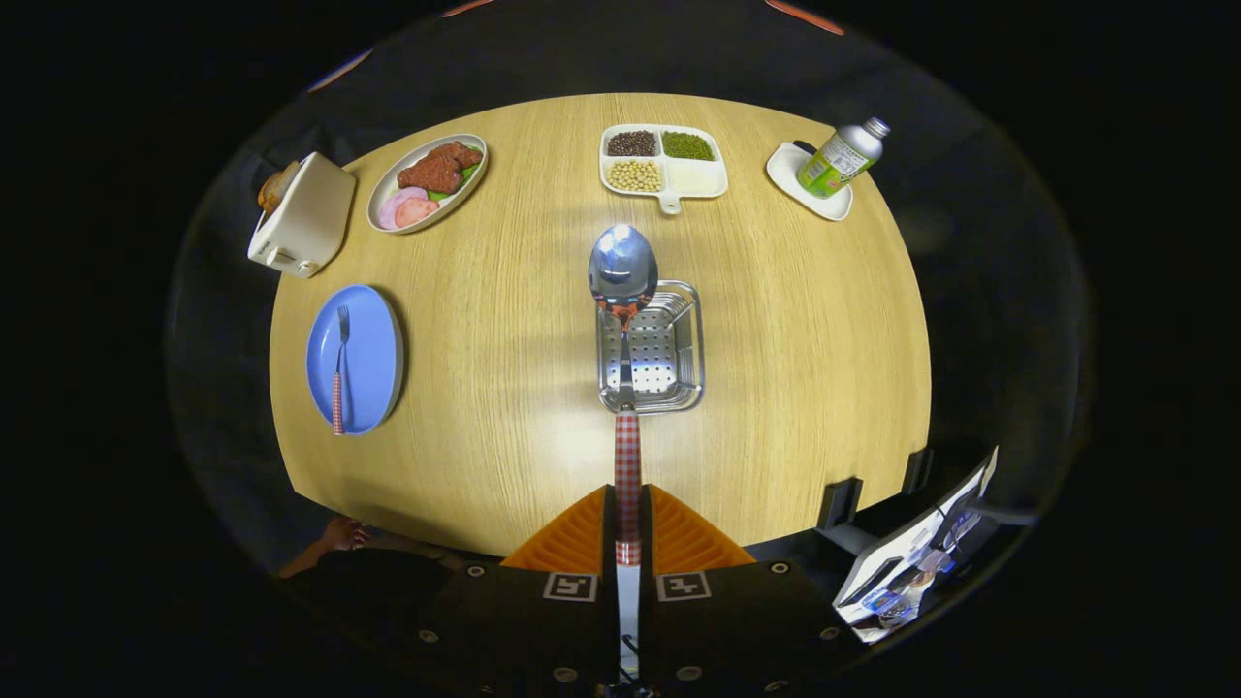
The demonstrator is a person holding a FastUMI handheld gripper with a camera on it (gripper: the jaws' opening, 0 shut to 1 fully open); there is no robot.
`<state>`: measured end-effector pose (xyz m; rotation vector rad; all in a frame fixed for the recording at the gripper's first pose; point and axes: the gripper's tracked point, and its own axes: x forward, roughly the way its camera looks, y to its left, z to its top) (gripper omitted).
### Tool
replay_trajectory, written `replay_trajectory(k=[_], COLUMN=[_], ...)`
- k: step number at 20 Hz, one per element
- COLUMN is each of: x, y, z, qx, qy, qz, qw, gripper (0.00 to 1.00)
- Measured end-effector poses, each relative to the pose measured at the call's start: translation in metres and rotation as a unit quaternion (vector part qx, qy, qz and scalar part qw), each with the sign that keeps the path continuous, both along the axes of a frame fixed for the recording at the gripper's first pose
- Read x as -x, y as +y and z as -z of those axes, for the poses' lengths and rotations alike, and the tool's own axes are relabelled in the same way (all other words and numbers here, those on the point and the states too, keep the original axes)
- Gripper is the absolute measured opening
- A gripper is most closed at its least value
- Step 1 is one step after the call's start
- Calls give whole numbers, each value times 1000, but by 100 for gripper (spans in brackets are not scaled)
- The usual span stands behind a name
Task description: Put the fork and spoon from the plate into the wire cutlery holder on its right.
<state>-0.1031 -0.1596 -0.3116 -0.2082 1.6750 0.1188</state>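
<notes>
My gripper (628,528) is shut on the checked red-and-white handle of a metal spoon (623,271). The spoon points straight ahead, and its bowl hangs over the far left rim of the metal cutlery holder (674,344), which stands on the round wooden table (504,320) just beyond the fingers. Well to the left lies a blue plate (368,364), with a fork (340,373) lying on it; the fork has the same checked handle, tines pointing away.
At the table's far side stand a white toaster (302,215), an oval plate of meat slices (428,180), a divided dish of beans (664,161) and a bottle (842,159) on a small white dish. A hand (341,533) rests near the front left edge.
</notes>
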Motion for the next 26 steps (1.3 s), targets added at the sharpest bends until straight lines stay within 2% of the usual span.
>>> replay_trajectory(k=[5,10,15,22,26], x=[-1,9,16,5,-24], y=[-16,-21,-30,-26,-22], z=[1,2,8,10,9], qx=[-11,-19,-17,-23,-32], qy=[54,115,178,220,196], qz=[-11,-45,-42,-47,-28], qw=[998,992,983,974,980], gripper=[8,8,8,11,14])
